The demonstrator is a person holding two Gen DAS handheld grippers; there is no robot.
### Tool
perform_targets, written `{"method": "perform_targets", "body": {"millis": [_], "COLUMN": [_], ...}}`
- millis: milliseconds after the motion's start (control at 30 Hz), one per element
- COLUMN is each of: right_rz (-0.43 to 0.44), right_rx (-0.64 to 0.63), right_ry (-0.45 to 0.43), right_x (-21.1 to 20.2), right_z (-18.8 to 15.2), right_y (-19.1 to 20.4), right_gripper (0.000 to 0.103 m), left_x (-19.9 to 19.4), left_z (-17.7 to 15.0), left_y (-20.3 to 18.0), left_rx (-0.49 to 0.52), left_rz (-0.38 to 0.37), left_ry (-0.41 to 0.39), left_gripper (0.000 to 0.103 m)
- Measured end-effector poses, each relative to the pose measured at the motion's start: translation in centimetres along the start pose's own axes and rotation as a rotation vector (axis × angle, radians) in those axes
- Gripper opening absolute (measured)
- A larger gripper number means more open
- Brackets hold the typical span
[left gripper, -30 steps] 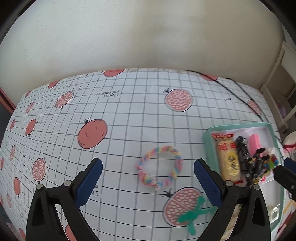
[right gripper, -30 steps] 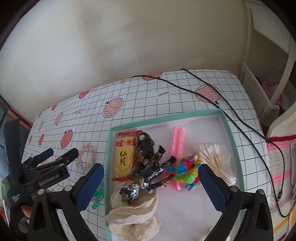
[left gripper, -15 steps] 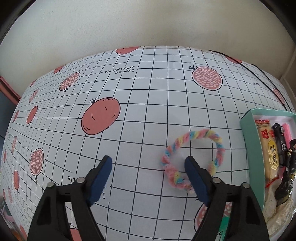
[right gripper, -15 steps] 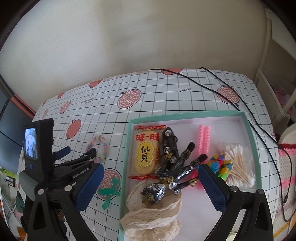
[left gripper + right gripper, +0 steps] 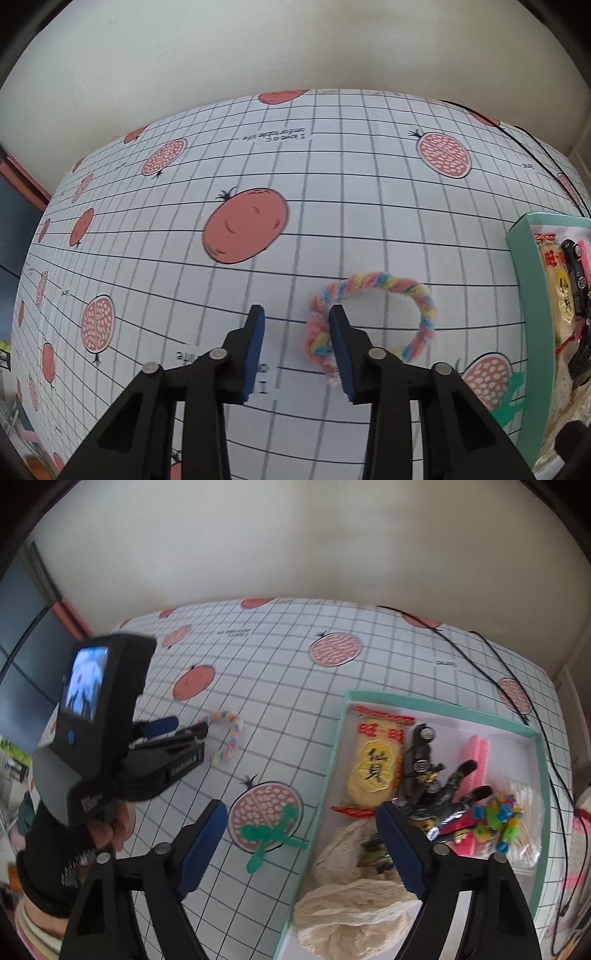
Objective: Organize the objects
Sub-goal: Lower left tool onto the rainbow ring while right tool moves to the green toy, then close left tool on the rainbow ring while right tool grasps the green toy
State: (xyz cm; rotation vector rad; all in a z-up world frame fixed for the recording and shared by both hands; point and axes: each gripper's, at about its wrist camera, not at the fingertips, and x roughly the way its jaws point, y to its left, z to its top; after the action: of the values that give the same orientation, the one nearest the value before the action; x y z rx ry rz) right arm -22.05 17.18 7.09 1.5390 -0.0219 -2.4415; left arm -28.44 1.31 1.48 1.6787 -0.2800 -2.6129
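Soft, even daylight filled both views, bright without harsh glare. Ahead of the jaws the gridded tablecloth (image 5: 332,221) bowed strongly, its lines curving toward the dark round vignette at the corners. Shadows under the fingers were faint and diffuse. In the right wrist view, the handheld unit's screen (image 5: 86,681) to the left of the jaws glowed washed-out and smeared, and the cream wall (image 5: 295,546) beyond showed mild shading.
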Motion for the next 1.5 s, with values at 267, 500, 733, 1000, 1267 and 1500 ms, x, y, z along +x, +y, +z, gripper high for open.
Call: {"method": "perform_targets", "body": {"millis": [267, 500, 733, 1000, 1267, 1500], "right_rz": [0.014, 0.018, 0.008, 0.022, 0.057, 0.05], "right_rx": [-0.1, -0.106, -0.101, -0.082, -0.1, -0.077], "right_ry": [0.088, 0.121, 0.128, 0.119, 0.053, 0.007], "right_x": [2.6, 4.0, 4.8, 4.7, 2.2, -0.4], "right_z": [-1.2, -1.5, -1.5, -1.5, -0.8, -0.6], "right_y": [3.0, 3.5, 3.5, 2.9, 3.8, 2.4], "right_gripper": [0.052, 0.036, 0.02, 0.012, 0.012, 0.012], "left_x": [0.5, 0.6, 0.7, 0.7, -0.9, -4.8], "left_z": [-0.3, -0.4, -0.3, -0.1, 0.4, 1.4], "left_y": [2.9, 3.7, 3.7, 3.7, 4.0, 2.7], "left_rx": [-0.033, -0.042, -0.043, -0.046, -0.063, -0.036], "left_rz": [-0.017, -0.04, -0.048, -0.062, -0.091, -0.143], "left_ry": [0.023, 0.027, 0.029, 0.027, -0.015, -0.106], "left_gripper": [0.015, 0.011, 0.011, 0.008, 0.008, 0.008]}}
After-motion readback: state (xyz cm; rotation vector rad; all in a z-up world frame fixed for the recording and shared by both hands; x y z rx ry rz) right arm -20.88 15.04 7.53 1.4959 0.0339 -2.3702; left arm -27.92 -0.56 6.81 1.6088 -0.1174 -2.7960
